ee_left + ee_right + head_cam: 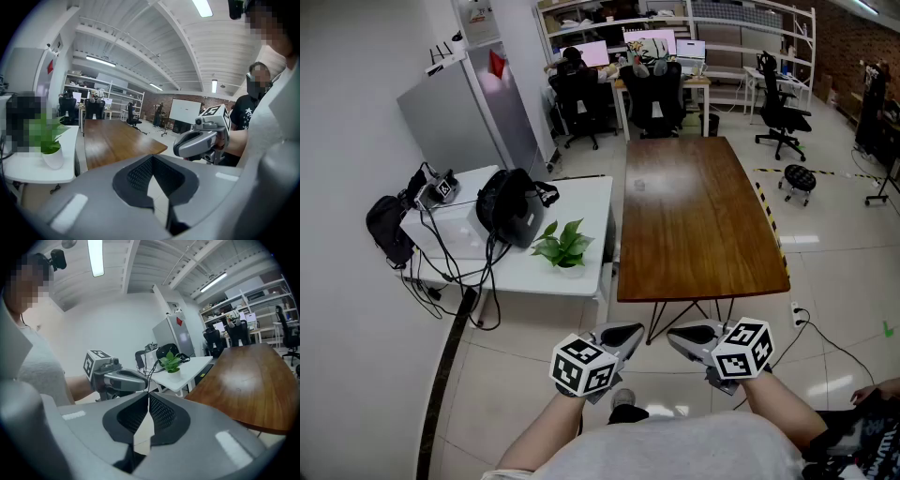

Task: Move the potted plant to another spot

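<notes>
The potted plant [562, 246], green leaves in a small white pot, stands near the front edge of the white table [586, 202]. It shows at the left in the left gripper view [50, 143] and small in the middle distance of the right gripper view [171, 363]. Both grippers hang close to the person's body, well short of the plant, tips turned toward each other. My left gripper [634, 331] [153, 157] is shut and holds nothing. My right gripper [677, 335] [148, 394] is shut and holds nothing too.
A long brown wooden table [694, 216] stands right of the white one. A black bag [511, 206], a white box and dangling cables [441, 262] crowd the white table's left. A grey cabinet [455, 117] and office chairs [652, 98] stand behind.
</notes>
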A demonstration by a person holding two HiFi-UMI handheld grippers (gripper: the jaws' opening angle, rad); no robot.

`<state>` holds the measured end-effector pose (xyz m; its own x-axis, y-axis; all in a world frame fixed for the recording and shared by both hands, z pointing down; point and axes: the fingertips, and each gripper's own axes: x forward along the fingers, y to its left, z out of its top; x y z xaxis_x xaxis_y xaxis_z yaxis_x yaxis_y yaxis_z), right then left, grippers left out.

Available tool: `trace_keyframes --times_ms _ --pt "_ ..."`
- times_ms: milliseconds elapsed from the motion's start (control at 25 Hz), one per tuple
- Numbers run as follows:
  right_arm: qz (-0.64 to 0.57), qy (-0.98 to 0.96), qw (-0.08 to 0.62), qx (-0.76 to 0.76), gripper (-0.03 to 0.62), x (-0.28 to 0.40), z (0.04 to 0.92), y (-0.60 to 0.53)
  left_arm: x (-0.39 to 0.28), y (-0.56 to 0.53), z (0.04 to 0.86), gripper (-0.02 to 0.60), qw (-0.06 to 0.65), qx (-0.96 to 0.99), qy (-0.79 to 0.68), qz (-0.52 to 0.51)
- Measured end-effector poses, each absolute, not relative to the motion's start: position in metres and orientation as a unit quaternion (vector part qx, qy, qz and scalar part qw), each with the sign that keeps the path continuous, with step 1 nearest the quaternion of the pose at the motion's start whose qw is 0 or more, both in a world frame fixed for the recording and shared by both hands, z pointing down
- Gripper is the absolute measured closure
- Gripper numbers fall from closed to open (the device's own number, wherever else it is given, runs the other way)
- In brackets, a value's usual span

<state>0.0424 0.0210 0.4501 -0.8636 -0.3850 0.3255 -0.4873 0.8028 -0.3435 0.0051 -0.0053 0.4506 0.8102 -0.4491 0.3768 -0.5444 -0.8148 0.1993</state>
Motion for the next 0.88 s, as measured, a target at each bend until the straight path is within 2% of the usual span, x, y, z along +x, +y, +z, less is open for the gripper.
trace_keyframes --times_ms 640,880 --pt "0.187 -0.949 0.148 0.204 0.543 -0.083 0.467 -0.123 -0.114 -0.156 0.478 0.588 0.182 0.930 -0.271 0.166" --pt "0.173 -0.947 0.169 0.212 0.498 -0.117 0.485 -0.162 -0.155 -0.189 0.494 0.588 0.190 0.928 -0.270 0.176"
